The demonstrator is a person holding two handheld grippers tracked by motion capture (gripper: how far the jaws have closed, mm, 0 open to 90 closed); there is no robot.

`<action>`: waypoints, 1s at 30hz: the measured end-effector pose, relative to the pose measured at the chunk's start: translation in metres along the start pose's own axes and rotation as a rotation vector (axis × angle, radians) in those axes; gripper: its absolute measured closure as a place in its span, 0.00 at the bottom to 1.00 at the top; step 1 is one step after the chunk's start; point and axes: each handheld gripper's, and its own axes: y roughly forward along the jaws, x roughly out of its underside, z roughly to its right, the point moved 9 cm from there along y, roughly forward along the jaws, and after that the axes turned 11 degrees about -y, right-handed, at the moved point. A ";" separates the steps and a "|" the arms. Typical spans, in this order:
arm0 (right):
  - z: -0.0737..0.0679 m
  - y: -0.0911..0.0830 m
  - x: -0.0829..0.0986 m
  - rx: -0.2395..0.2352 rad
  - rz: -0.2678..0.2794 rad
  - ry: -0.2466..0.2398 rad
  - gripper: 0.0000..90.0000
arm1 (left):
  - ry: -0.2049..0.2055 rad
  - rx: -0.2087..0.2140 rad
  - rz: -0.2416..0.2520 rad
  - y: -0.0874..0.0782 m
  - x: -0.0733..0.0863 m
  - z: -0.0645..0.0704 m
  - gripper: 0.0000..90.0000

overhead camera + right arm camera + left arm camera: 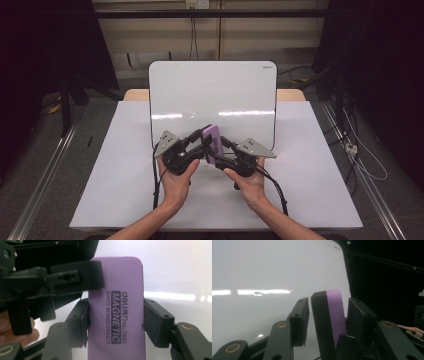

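Observation:
A purple whiteboard eraser (211,142) printed "MAGNETIC WHITE BOARD ERASER" is held upright over the near edge of a whiteboard (212,90). My right gripper (216,152) is shut on the eraser (117,302), with a pad on each long edge. My left gripper (202,139) comes in from the left and its jaws straddle the eraser (334,315) across its thickness. One left finger (75,277) lies over the purple face. A narrow gap shows between the other left finger (299,315) and the black felt side.
The glossy whiteboard (262,270) leans up at the back of a table (115,170) covered in white. Dark floor, metal rails and loose cables surround the table. A person's two hands hold the grippers near the table's front middle.

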 end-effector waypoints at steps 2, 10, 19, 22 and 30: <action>0.000 0.000 0.000 0.002 0.007 0.012 0.46 | -0.008 0.009 -0.008 0.000 0.003 0.000 0.64; 0.000 0.001 0.005 0.002 -0.001 0.015 0.46 | -0.054 0.024 -0.012 0.003 0.004 0.000 0.70; 0.000 -0.001 0.006 -0.005 -0.027 -0.012 0.34 | -0.033 0.023 -0.027 0.001 -0.001 -0.003 0.71; 0.001 -0.004 0.007 -0.007 -0.040 -0.021 0.28 | -0.021 0.003 -0.023 -0.001 -0.005 -0.009 0.71; 0.011 -0.010 0.010 0.018 -0.075 -0.063 0.17 | 0.006 -0.025 -0.040 -0.006 -0.014 -0.019 0.71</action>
